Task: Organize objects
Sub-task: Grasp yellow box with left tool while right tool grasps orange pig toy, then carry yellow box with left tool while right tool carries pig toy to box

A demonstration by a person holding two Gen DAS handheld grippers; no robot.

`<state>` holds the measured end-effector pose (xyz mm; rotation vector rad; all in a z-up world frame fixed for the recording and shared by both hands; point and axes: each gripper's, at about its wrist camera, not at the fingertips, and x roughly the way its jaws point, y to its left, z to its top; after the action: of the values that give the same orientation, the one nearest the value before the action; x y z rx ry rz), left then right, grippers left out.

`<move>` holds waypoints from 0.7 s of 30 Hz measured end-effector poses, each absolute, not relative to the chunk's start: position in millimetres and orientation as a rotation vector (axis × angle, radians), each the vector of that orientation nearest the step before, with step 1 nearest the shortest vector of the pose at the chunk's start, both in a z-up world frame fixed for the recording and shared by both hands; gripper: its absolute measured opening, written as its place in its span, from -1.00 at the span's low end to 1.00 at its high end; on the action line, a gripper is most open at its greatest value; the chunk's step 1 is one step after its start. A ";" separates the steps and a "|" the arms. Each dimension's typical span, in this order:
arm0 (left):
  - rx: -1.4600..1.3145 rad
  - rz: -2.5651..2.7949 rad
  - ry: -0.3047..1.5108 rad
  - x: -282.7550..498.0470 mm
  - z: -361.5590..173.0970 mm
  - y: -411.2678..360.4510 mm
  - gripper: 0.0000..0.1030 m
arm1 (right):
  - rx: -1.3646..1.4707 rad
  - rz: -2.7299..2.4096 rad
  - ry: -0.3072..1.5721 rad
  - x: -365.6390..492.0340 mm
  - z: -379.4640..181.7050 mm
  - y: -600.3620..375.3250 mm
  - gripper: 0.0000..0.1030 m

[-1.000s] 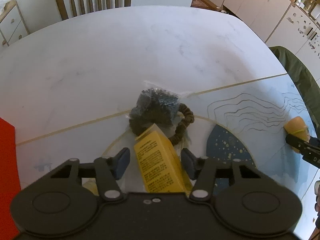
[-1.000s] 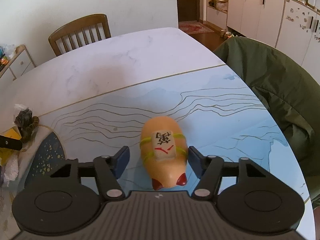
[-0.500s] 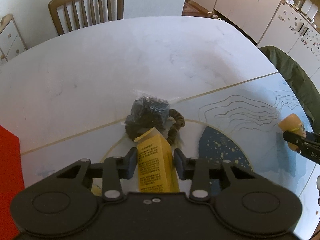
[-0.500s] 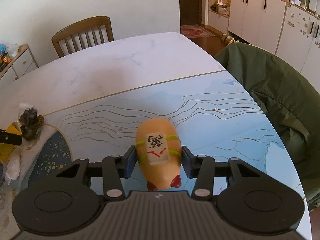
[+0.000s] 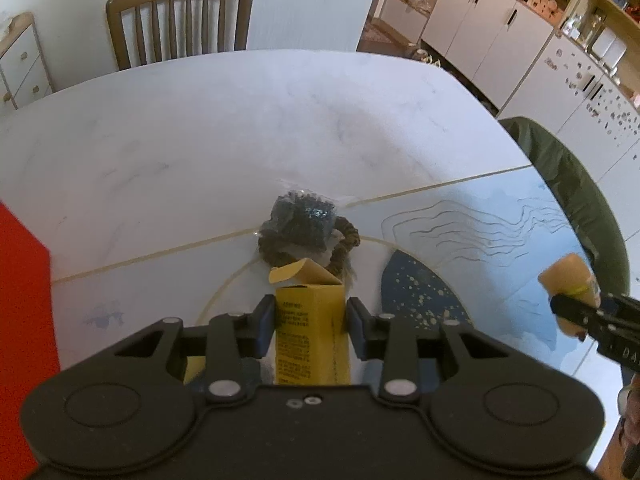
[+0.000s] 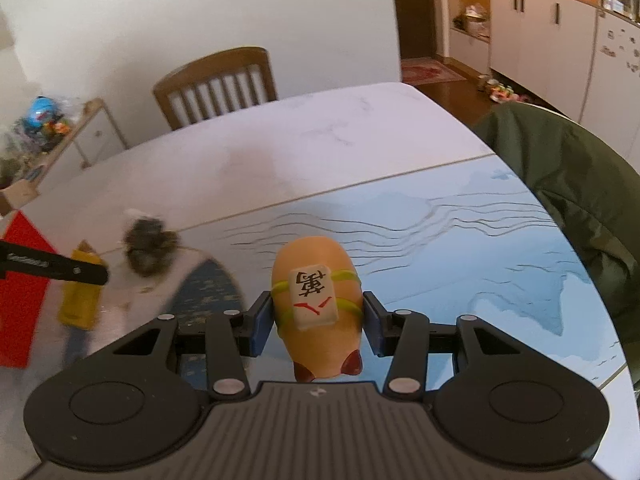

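Left wrist: left claw (image 5: 310,322) clamps yellow box (image 5: 310,336), right claw (image 6: 316,322) pig toy (image 6: 316,312) (bare table (image 5: 224,136) beyond).

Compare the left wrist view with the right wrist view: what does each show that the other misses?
Left wrist only: the printed face of the yellow box clamped in the left gripper, its top flap open.
Right wrist only: the tile with a black character strapped on the orange pig figure, held in the right gripper.
Both: the dark bagged bundle, wooden chair, red object.
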<state>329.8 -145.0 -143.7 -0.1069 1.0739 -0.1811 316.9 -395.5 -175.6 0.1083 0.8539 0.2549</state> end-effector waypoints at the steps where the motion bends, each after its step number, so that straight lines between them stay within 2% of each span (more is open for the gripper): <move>1: -0.115 -0.182 1.068 326.5 -142.2 -142.6 -0.30 | 0.109 0.266 0.853 313.5 -172.9 -391.6 -0.11; 21: -0.217 -0.233 0.992 255.7 -100.9 -89.0 -0.31 | 0.065 0.431 0.829 259.3 -127.8 -304.3 -0.11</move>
<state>255.7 -89.0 -100.9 -0.2167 0.9920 -0.2335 259.3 -304.3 -127.8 0.0653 0.8287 0.4312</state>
